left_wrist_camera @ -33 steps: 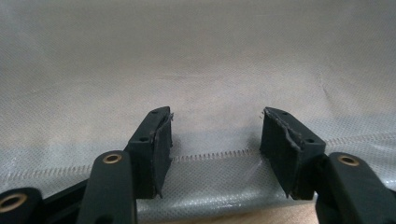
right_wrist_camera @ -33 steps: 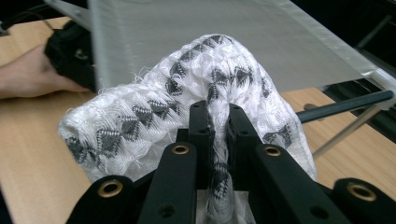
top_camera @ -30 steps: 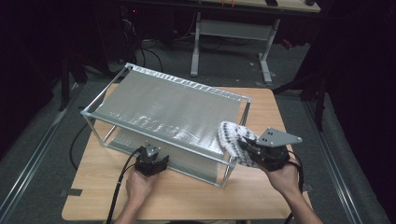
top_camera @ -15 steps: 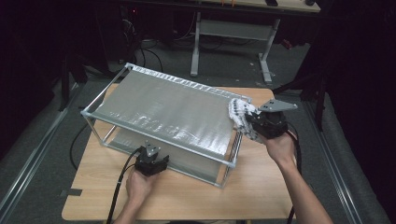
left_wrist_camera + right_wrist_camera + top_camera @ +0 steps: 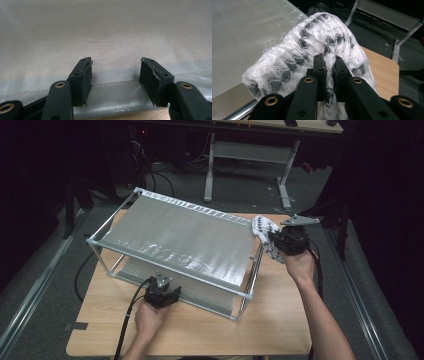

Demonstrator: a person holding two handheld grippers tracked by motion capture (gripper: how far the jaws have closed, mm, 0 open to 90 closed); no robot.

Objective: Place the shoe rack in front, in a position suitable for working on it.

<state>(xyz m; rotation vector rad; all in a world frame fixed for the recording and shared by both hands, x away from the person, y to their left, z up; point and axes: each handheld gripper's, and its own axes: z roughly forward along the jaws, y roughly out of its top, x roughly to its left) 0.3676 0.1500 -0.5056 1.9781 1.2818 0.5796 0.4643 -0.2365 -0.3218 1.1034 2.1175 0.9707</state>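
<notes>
Right claw (image 5: pixel 274 236) stayed clamped on my white cloth (image 5: pixel 265 236) at the grey rack's (image 5: pixel 180 237) far right corner; its stretched top lay leftward, left claw (image 5: pixel 161 292) parted, far off

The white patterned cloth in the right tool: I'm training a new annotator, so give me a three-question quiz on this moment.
1. True or false: the right tool is shut on the cloth.
2. Where does the left tool sit? A) at the near edge of the silver sheet B) on the floor C) on the cloth
3. What holds the sheet stretched above the table?

Key: 1 true. 2 A, with its jaws apart and nothing clamped. 3 a metal frame.
</notes>
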